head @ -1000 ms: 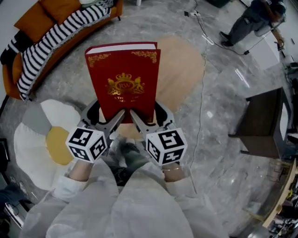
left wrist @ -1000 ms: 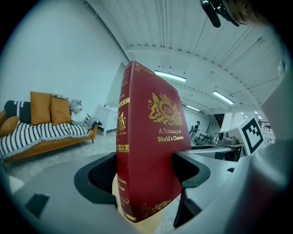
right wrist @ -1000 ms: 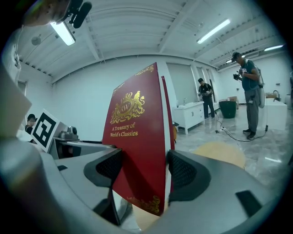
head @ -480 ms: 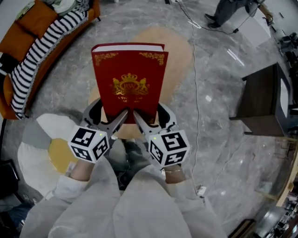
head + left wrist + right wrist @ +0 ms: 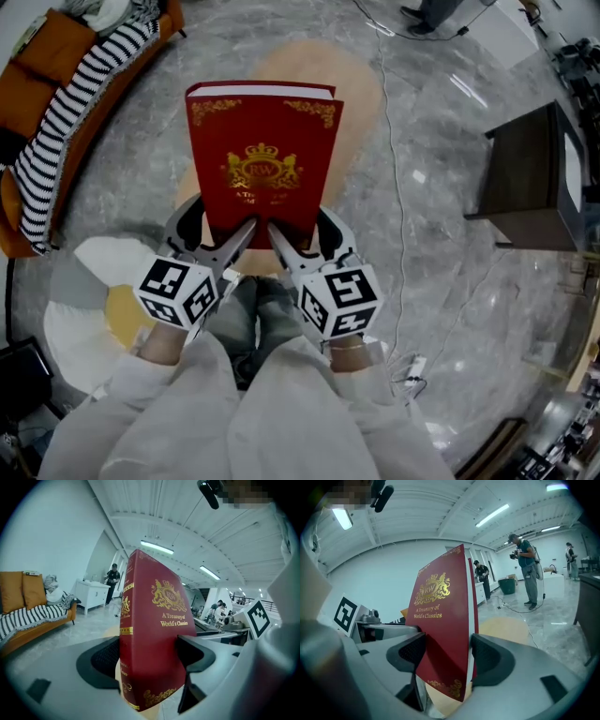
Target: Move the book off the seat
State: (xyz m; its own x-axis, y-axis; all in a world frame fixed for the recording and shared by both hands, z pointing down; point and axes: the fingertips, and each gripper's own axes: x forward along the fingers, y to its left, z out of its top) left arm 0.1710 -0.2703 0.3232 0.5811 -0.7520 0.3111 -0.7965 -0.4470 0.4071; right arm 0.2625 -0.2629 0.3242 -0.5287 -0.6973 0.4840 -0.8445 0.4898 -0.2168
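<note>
Both of your tools are clamped on the one red hardcover book with gold lettering (image 5: 264,159). The left tool (image 5: 147,658) has its jaws pressed against the front and back covers near the spine at the bottom edge. The right tool (image 5: 449,658) pinches the same bottom edge on the open-page side. You are holding the book upright in the air in front of you, cover toward you. It touches nothing but the jaws.

Over the last second your grip on the book has not altered, but the room around it has slid. The orange sofa with the striped throw (image 5: 37,84) has drifted toward the upper left corner of the head view. The dark square piece of furniture (image 5: 525,178) has come further in at the right. The pale tan rounded seat (image 5: 352,80) now lies behind and below the book, partly hidden by it. The white and yellow flower-shaped cushion (image 5: 94,291) lies at your lower left on the grey marble floor (image 5: 431,281).

That suggests you are turning and carrying. The book looks clear of the seat already, so the lift is probably done. What remains is picking a place to set it down. Keep both clamps firm, since you hold a tall book by its lowest edge only and it could tip.
</note>
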